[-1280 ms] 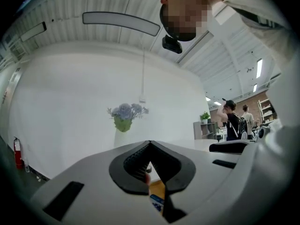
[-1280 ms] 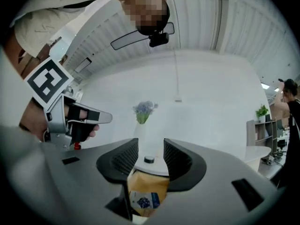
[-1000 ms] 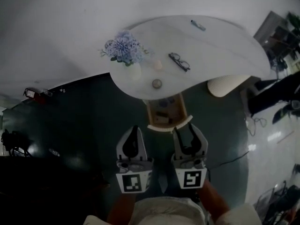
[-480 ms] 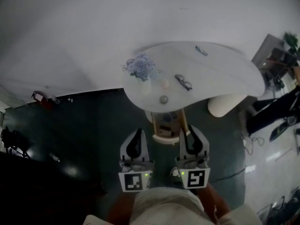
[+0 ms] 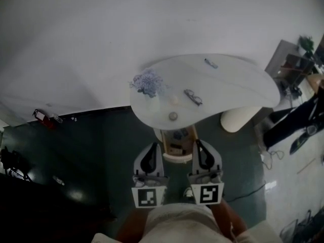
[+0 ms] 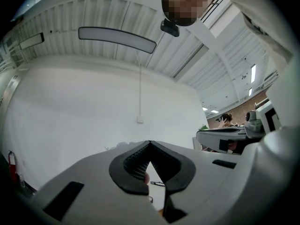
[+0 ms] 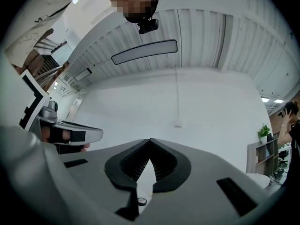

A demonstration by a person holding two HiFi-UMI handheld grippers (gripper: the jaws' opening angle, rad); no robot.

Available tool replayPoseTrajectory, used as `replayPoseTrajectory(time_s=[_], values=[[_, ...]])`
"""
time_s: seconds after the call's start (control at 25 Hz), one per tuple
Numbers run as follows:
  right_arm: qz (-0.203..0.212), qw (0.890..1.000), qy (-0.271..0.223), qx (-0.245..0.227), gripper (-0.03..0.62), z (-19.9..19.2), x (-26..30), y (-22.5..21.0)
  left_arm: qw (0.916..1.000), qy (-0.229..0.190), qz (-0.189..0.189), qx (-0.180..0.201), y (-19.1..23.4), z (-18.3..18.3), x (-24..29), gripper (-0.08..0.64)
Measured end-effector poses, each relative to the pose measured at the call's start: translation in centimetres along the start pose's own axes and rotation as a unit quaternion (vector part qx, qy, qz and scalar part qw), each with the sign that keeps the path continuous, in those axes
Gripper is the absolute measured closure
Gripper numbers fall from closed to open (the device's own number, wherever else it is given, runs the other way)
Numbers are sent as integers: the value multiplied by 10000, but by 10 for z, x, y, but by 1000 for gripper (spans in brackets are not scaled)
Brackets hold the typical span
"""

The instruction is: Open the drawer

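The drawer (image 5: pixel 177 145) stood open, pulled out toward the near side from under the near edge of the white curved counter (image 5: pixel 238 85). Its curved pale front faced the person, and small things lay inside it, too small to tell apart. In the head view its near end showed between the tips of the two grippers; whether either touched it could not be told.

The left gripper (image 6: pixel 150 143) had its jaws together at the tips and held nothing. The right gripper (image 7: pixel 150 141) was likewise closed tip to tip and empty. Both pointed away from the person, toward the counter and the white wall (image 5: pixel 91 44) behind it, side by side and a little apart.

On the counter, a vase of pale blue flowers (image 5: pixel 147 83) stood at the left. A pair of glasses (image 5: pixel 193 97) lay to its right, and a pen (image 5: pixel 211 63) lay near the far edge. A small round thing (image 5: pixel 173 116) sat near the near edge, just beyond the drawer. The floor (image 5: pixel 96 146) under the counter was dark green.
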State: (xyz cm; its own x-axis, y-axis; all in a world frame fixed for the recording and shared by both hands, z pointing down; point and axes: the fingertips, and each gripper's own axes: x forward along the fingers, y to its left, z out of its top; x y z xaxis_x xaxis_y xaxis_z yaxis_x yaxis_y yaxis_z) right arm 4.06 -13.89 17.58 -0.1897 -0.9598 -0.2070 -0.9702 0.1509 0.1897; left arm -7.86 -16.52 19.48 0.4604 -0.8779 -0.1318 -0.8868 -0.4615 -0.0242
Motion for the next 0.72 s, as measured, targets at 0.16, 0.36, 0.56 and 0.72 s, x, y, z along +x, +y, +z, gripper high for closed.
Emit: replayPoseTrajectory(time_s=[0.16, 0.36, 0.56, 0.72], values=[[-52, 10000, -62, -11, 586, 1, 4, -4, 9999, -82, -39, -112, -4, 1, 5, 558], [-101, 9999, -3, 44, 586, -7, 4, -9, 9999, -87, -46, -107, -6, -4, 8, 558], [-94, 10000, 5, -26, 586, -7, 6, -11, 9999, -8, -51, -96, -6, -7, 11, 558], [-49, 9999, -59, -110, 586, -4, 9, -12, 10000, -62, -72, -15, -6, -4, 15, 558]])
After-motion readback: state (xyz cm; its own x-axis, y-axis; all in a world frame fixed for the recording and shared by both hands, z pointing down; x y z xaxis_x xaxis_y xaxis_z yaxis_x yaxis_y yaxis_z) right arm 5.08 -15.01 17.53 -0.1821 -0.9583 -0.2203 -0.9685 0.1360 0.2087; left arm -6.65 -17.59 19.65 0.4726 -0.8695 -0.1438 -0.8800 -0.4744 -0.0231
